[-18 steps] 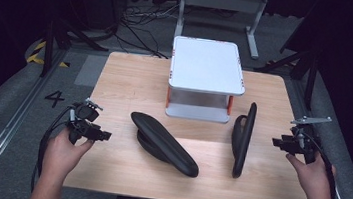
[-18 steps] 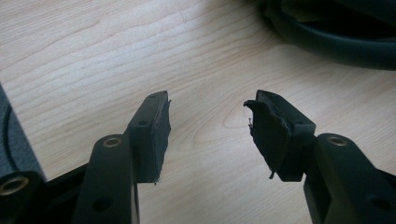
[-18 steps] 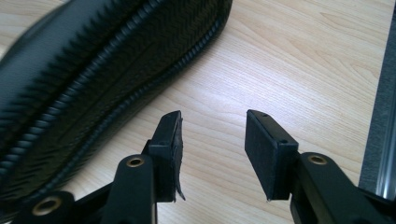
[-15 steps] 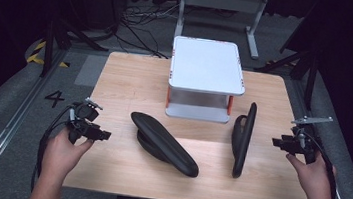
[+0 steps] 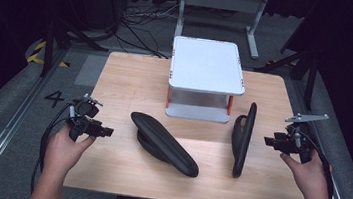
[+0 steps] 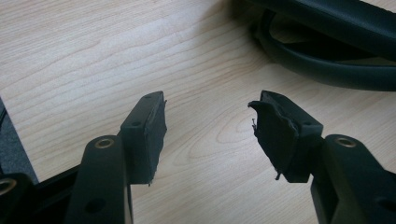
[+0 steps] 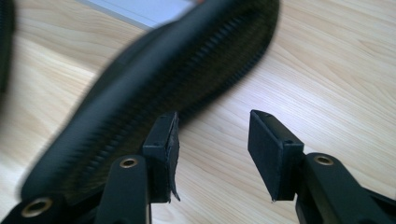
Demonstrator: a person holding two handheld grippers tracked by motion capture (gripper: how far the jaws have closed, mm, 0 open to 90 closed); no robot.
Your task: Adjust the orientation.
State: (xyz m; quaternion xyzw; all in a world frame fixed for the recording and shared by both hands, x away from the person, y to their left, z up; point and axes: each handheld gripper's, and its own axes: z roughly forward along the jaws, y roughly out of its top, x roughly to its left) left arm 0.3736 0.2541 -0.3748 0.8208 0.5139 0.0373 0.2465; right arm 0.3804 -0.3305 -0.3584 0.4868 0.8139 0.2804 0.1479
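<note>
Wood table point(image 5: 117, 72) is sitting on dark floor, bare at 9 and 3 edges. Two black sandals: one point(image 5: 164, 143) lying at centre, one point(image 5: 243, 137) standing on edge at 3, under one white stand point(image 5: 208, 65). Left gripper point(image 5: 92, 126) and right gripper point(image 5: 278, 141) are hovering, jaws apart, holding nothing.

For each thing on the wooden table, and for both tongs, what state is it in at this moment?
Left black sandal: lying flat on the table, sole up, untouched.
Right black sandal: standing on its edge, untouched.
White two-level shelf with orange posts: upright, both levels bare.
Left tongs: open, nothing between the jaws.
Right tongs: open, nothing held, beside the right sandal.
</note>
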